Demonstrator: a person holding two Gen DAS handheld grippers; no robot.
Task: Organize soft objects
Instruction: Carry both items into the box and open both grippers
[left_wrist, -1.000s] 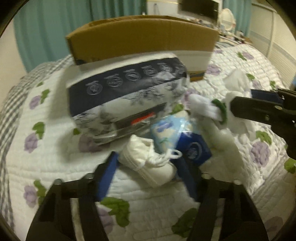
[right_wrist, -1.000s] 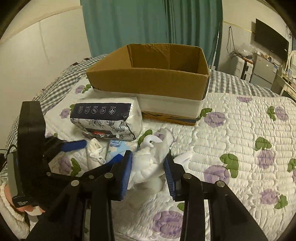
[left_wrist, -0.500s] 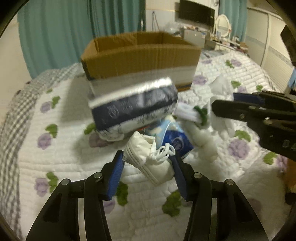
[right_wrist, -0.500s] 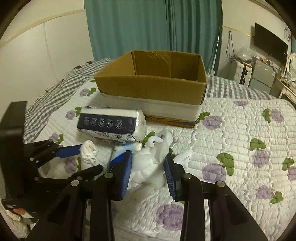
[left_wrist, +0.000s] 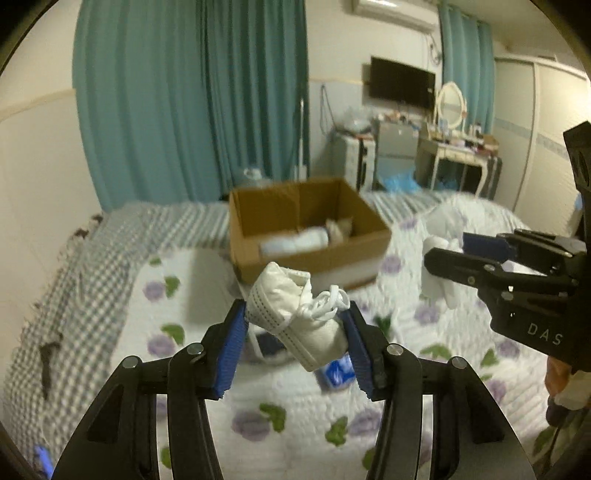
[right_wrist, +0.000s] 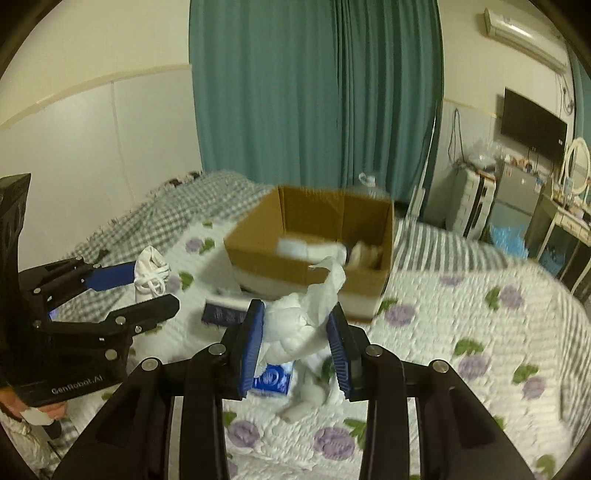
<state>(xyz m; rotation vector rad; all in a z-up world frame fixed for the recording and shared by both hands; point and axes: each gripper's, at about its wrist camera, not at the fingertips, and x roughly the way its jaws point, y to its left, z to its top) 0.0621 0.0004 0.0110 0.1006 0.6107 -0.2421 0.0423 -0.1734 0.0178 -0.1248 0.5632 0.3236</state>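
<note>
I have 2 things in hand at once. My left gripper (left_wrist: 295, 326) is clamped on a small white shoe (left_wrist: 295, 314), pads pressed into its sides, laces dangling off the front. My right gripper (right_wrist: 297, 334) is squeezed around a white plush toy (right_wrist: 299, 325), which bulges up between the pads with a limp bit flopping over. Both loads hang above the quilted bed (right_wrist: 461, 325), short of the cardboard box (right_wrist: 314, 243) that sits toward the bed's far edge by the curtain (right_wrist: 314, 92).

I judge the job partly done: the box already holds some pale soft items, blurred, so I cannot name them. My 2 pieces still need carrying over its near wall and letting go. Left on the quilt below me are a blue packet (right_wrist: 273, 378) and a dark-banded wrapped pack (right_wrist: 223, 314) just in front of the box; those look like later trips.

The box's near wall is the thing to clear. My 2 grippers are close side by side, so they could crowd each other over the opening. The laces may catch on the rim.
</note>
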